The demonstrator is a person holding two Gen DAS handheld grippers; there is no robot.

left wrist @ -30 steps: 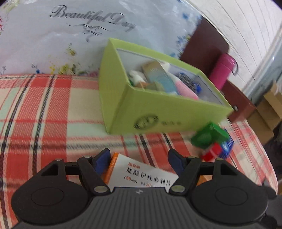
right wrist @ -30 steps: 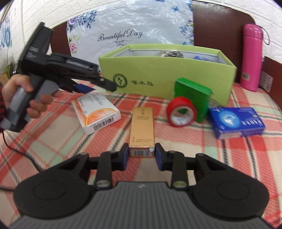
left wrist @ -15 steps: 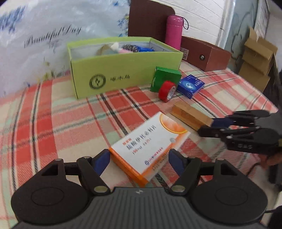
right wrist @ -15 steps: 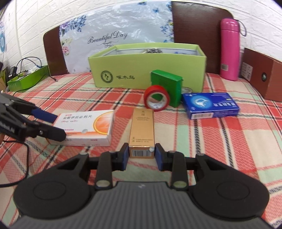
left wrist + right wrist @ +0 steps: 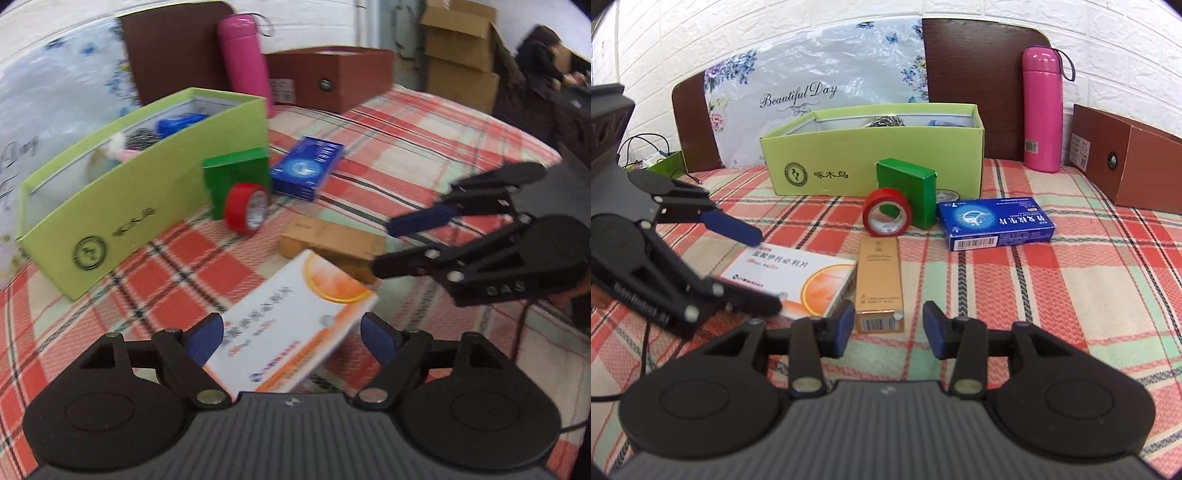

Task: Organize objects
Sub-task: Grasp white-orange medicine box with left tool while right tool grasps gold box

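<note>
The white-and-orange medicine box (image 5: pixel 798 277) lies flat on the plaid table (image 5: pixel 1071 295), with the gold carton (image 5: pixel 880 284) just beside it on its right. The left tongs (image 5: pixel 291 334) straddle the near end of the medicine box; their jaws are opening and the blue pads stand clear of its sides. The right tongs (image 5: pixel 886 326) straddle the near end of the gold carton; their jaws are also opening, with a gap at each pad. Behind the carton, a red tape roll (image 5: pixel 887 217) leans against a small green box (image 5: pixel 908 188). A blue medicine box (image 5: pixel 995 229) lies to the right. Further back stands the open lime-green storage box (image 5: pixel 871 162), holding several items. A pink flask (image 5: pixel 1042 114) stands upright at the rear right.
</note>
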